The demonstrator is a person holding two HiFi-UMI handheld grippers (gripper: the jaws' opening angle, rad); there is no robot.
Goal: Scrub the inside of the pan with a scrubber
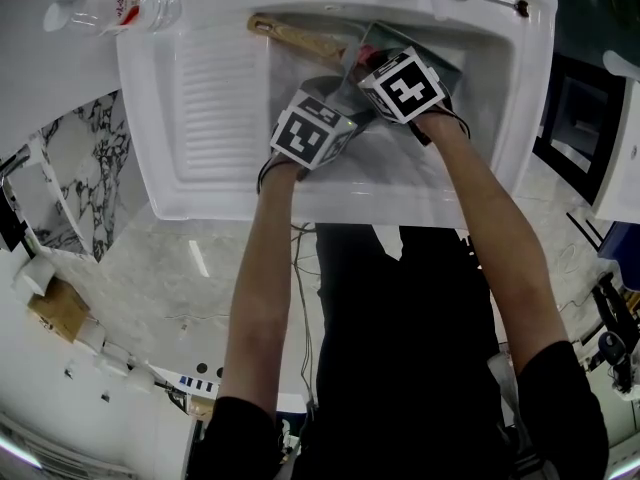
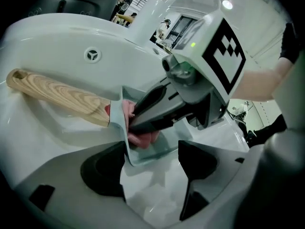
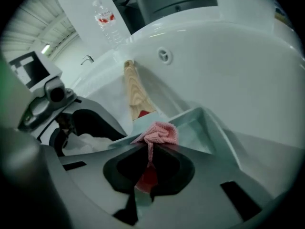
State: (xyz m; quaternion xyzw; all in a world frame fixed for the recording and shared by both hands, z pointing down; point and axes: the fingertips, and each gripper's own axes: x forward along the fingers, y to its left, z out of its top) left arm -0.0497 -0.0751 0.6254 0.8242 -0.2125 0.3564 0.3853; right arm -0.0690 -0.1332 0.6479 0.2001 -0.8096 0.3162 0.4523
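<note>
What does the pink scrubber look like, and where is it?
The scrubber is a small pink cloth with a bumpy, knitted-looking weave. It is scrunched into a soft bunch, not spread flat. The right gripper pinches one end between its shut jaws. The bunch rests inside the pale green pan, near its wooden handle, in the white sink.

The pan (image 2: 147, 149), pale grey-green with a light wooden handle (image 2: 57, 97), is tilted in the white sink (image 1: 200, 98). The pink knitted scrubber (image 3: 161, 133) is bunched inside the pan and pinched by the right gripper (image 3: 148, 173).
</note>
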